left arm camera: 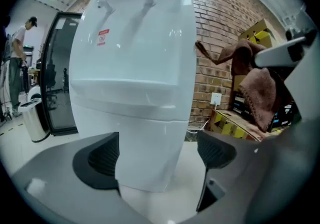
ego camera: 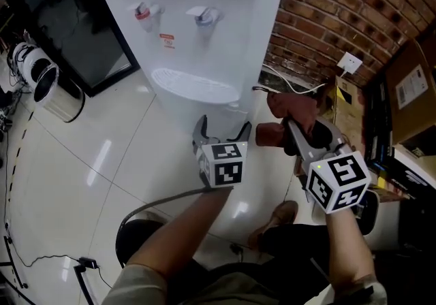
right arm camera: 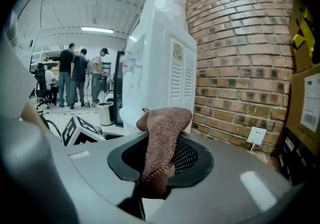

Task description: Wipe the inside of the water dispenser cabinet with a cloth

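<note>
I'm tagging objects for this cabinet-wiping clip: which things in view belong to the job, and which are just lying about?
Part of the job:
water dispenser
brown cloth
right gripper, jaws shut on the cloth
left gripper, jaws open and empty

Just lying about:
waste bin
cardboard box
wall socket
floor cable

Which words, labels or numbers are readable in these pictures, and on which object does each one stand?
Nothing can be read.
Red sticker on the water dispenser, at the front: too small.
Yellowish sticker on its side: blurred.
White label on the cardboard box: too small.
</note>
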`<state>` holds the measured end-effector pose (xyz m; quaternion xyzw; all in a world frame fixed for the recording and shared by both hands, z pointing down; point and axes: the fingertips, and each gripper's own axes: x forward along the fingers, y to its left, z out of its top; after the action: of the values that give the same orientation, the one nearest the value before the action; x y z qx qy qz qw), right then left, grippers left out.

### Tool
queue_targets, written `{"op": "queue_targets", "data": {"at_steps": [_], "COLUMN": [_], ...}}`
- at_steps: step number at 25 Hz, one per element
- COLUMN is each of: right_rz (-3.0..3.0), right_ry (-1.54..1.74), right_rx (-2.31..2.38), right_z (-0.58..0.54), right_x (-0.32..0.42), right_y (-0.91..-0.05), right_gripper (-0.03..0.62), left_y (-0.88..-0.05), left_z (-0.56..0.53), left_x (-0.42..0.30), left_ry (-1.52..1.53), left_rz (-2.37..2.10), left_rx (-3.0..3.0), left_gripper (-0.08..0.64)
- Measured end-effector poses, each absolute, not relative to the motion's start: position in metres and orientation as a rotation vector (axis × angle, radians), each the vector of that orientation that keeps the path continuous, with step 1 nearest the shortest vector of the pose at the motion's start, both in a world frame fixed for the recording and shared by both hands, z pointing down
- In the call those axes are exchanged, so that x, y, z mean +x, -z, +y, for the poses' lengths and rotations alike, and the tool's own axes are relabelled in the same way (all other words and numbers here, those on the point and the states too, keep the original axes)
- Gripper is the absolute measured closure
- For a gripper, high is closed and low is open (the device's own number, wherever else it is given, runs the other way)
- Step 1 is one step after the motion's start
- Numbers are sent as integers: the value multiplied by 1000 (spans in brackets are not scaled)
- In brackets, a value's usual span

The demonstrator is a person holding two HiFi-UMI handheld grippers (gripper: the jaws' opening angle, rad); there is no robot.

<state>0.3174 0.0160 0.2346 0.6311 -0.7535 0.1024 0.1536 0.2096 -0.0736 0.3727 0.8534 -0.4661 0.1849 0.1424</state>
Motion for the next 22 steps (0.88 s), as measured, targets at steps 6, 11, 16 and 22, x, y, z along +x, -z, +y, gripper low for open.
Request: {"op": "queue_targets", "data": {"at_steps": [6, 11, 16, 22], "right_rz": [-2213, -2253, -2285, -2318], "right_ry": [-297, -312, -350, -241], "right_rx": [1809, 1790, 1832, 1797], "right_z": [14, 19, 18, 30], "right_x": [323, 334, 349, 333], "right_y": [-231, -232, -223, -202], "right_gripper": [479, 477, 477, 477], "left_y": [-393, -398, -398, -396], "left_z": [-85, -103, -103, -83], "left_x": [236, 234, 227, 211], "left_ry": [-511, -498, -526, -615], "left_rz": [-1398, -1530, -1549, -1448], "left_rx": [2382, 2333, 2350, 2392], "left_gripper": [71, 74, 94, 106]}}
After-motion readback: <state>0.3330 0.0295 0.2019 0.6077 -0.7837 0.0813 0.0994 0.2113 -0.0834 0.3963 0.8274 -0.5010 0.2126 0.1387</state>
